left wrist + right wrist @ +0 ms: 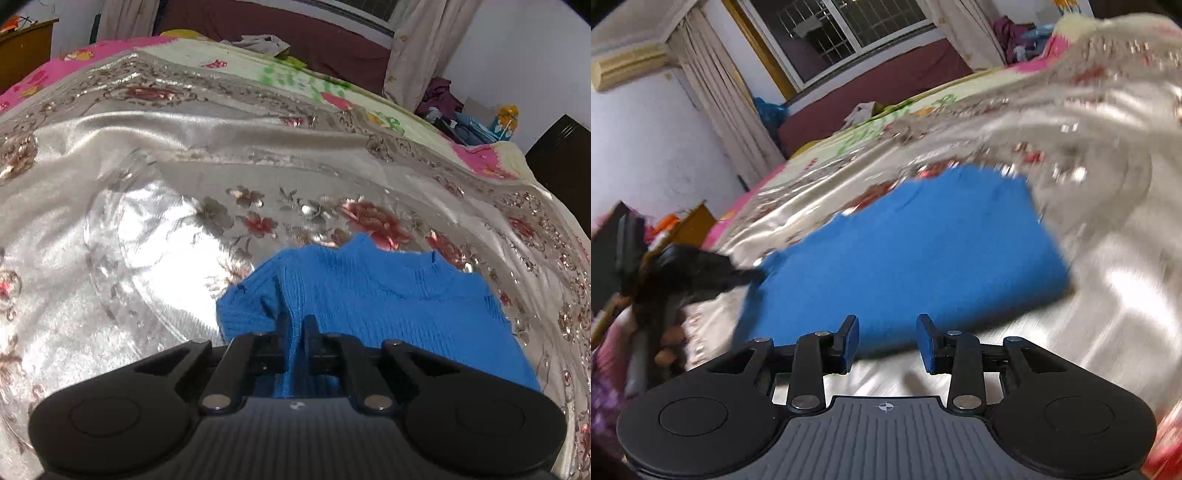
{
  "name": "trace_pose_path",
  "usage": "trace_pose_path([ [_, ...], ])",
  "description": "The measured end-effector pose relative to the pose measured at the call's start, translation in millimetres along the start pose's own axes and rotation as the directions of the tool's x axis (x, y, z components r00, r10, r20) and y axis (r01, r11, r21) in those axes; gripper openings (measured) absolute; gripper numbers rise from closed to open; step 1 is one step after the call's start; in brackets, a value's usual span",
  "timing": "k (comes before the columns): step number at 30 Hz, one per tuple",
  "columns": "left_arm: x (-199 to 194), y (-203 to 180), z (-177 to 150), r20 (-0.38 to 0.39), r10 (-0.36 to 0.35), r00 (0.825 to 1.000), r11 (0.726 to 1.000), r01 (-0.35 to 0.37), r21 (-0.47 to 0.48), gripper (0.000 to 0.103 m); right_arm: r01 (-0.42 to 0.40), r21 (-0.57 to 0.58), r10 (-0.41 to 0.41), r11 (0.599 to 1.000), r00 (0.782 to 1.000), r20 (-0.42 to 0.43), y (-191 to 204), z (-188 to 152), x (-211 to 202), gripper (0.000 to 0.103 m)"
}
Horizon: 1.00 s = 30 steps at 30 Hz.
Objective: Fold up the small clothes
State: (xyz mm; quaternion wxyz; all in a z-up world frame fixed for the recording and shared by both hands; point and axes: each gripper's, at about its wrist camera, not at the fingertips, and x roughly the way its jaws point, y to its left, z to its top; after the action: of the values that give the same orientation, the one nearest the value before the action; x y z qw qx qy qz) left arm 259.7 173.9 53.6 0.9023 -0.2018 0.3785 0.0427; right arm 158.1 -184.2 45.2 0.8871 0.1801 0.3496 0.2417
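A small blue knitted sweater [388, 306] lies on the shiny floral bedspread [147, 184]. My left gripper [295, 325] is shut on a raised fold of the sweater near its left sleeve. In the right wrist view the sweater [905, 251] appears as a blurred blue patch ahead. My right gripper [888, 341] hovers at its near edge, open, its blue pads [851, 341] apart with nothing between them. The left gripper [701, 269] shows there at the left, held by a person's hand [670, 345], its tip at the sweater's left end.
The bed reaches back to a dark red headboard [295, 40] under a barred window [849, 33]. A pink and cream patterned sheet [258, 70] lies beyond the bedspread. Piled clothes [454, 110] sit at the far right. A wooden cabinet [22, 51] stands at the far left.
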Motion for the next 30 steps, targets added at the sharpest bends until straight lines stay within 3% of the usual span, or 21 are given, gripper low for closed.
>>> trace_pose_path([
  [7,-21.5,11.4,13.5,0.079,0.027,0.997,0.999,-0.024,-0.034,0.011,-0.018,-0.022,0.018,1.000,0.999,-0.037,-0.1,-31.6,13.2,0.034],
  [13,-0.7,27.9,7.9,0.026,0.129,0.991,0.991,-0.128,-0.041,0.007,-0.045,0.020,0.045,0.999,0.999,-0.028,-13.6,-35.3,18.4,0.033],
  [16,-3.0,28.1,-2.4,-0.002,0.068,0.998,0.995,-0.068,-0.070,0.007,-0.057,0.033,0.058,0.998,0.998,-0.027,-16.5,-35.8,18.4,0.033],
  [21,-16.7,15.6,-7.6,0.031,0.047,0.998,0.999,-0.046,-0.028,0.013,-0.064,0.038,0.065,0.997,0.997,-0.028,-16.8,-33.1,16.9,0.033],
  [30,-31.7,17.1,2.5,0.084,-0.002,0.996,0.998,0.008,-0.067,0.025,-0.068,0.048,0.070,0.996,0.997,-0.029,-19.3,-34.6,17.7,0.033],
])
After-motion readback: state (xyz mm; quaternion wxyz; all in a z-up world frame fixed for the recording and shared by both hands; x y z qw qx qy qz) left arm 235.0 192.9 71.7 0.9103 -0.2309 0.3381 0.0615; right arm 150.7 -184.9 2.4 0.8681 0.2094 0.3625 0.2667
